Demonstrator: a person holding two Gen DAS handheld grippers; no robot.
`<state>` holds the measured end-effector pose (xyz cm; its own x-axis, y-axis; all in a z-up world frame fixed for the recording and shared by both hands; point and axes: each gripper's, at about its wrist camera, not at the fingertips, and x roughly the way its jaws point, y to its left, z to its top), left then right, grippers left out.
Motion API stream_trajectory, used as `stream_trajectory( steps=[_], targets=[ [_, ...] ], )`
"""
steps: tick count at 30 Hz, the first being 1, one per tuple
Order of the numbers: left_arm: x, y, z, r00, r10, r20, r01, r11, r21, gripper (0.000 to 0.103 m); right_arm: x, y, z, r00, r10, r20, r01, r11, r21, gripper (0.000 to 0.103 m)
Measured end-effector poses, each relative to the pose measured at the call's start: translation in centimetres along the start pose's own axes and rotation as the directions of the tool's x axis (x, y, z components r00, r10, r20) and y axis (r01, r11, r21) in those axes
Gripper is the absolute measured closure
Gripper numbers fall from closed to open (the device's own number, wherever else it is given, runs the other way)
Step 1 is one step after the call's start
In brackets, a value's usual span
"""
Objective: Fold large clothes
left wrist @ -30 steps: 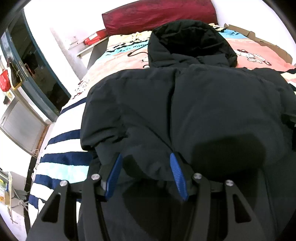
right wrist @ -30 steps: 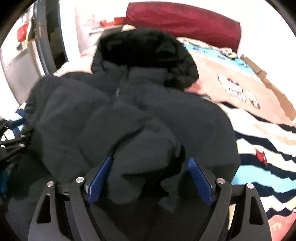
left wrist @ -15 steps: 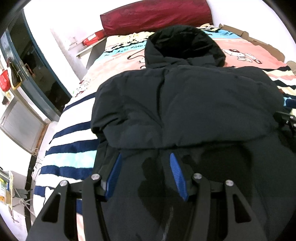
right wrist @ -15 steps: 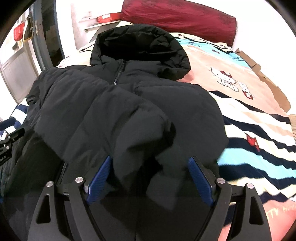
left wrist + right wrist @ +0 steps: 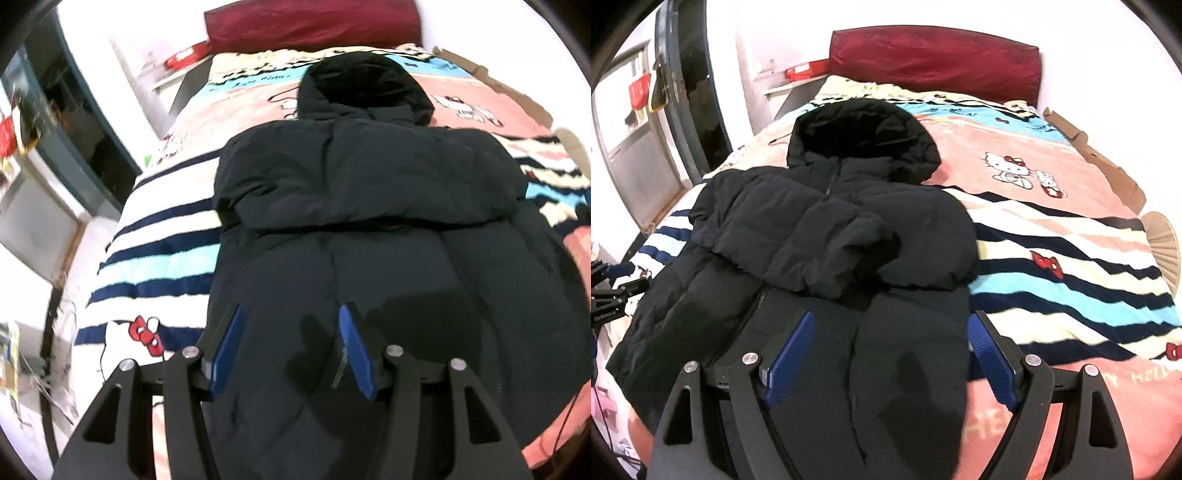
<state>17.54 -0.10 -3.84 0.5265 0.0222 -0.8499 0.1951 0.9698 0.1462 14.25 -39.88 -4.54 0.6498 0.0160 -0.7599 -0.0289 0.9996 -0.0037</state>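
A big black puffy hooded jacket (image 5: 369, 192) is lying flat on a bed with a pink, white and blue striped cartoon blanket (image 5: 1071, 258). Its hood is pointing toward a dark red pillow (image 5: 934, 62) at the head of the bed. Both sleeves are lying folded across the chest, making a thick puffy band (image 5: 831, 240) over the middle of the jacket. The zipper is running down the front under that band. The bottom part of the jacket is lying smooth and close to the cameras.

The left claw (image 5: 291, 343) is hanging over the bottom part of the jacket. Its two blue pads are standing partly apart, and nothing is being squeezed between them. The right claw (image 5: 890, 354) is hanging over the bottom part too, on the other side. Its blue pads are standing wide apart, and it is holding nothing. Whether the pad tips are brushing the cloth is hard to tell.

A second ago both claws were down low, right up against the folded sleeves, with puffy cloth bulging between the pads. Now both claws are sitting higher and farther back, so much more of the bed and the whole jacket are showing. The sleeves are staying where they were laid.
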Motion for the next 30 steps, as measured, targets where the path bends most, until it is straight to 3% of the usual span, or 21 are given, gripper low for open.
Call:
stream_trajectory(
  steps=[4, 6, 12, 16, 23, 30],
  targets=[
    [-0.7, 3.6, 2.0, 0.998, -0.060, -0.015, 0.057, 0.989, -0.139, 0.051, -0.9, -2.0, 0.5, 1.000, -0.003, 0.016, 0.002, 1.000, 0.024, 0.019],
    [-1.3, 4.9, 3.9, 0.998, -0.057, 0.005, 0.057, 0.985, -0.165, 0.051, -1.2, -2.9, 1.1, 1.000, -0.006, 0.030, 0.005, 0.999, 0.038, 0.019],
    [-2.6, 5.6, 12.2, 0.993, -0.051, 0.104, 0.063, 0.991, -0.116, 0.051, -0.8, -5.2, 6.2, 0.997, -0.017, 0.072, 0.014, 0.999, 0.042, 0.019],
    [-1.4, 4.7, 17.3, 0.984, -0.088, 0.155, 0.097, 0.994, -0.050, 0.051, 1.8, -5.8, 10.9, 0.997, 0.007, 0.081, -0.008, 1.000, 0.017, 0.019],
    [6.5, 2.2, 27.0, 0.973, -0.158, 0.169, 0.147, 0.986, 0.074, 0.051, 11.3, -6.7, 19.9, 0.998, 0.036, 0.055, -0.034, 0.999, -0.030, 0.019],
    [17.1, 0.9, 34.1, 0.960, -0.251, 0.127, 0.242, 0.967, 0.082, 0.051, 23.1, -6.8, 25.6, 1.000, 0.026, -0.002, -0.026, 0.997, -0.075, 0.019]
  ],
)
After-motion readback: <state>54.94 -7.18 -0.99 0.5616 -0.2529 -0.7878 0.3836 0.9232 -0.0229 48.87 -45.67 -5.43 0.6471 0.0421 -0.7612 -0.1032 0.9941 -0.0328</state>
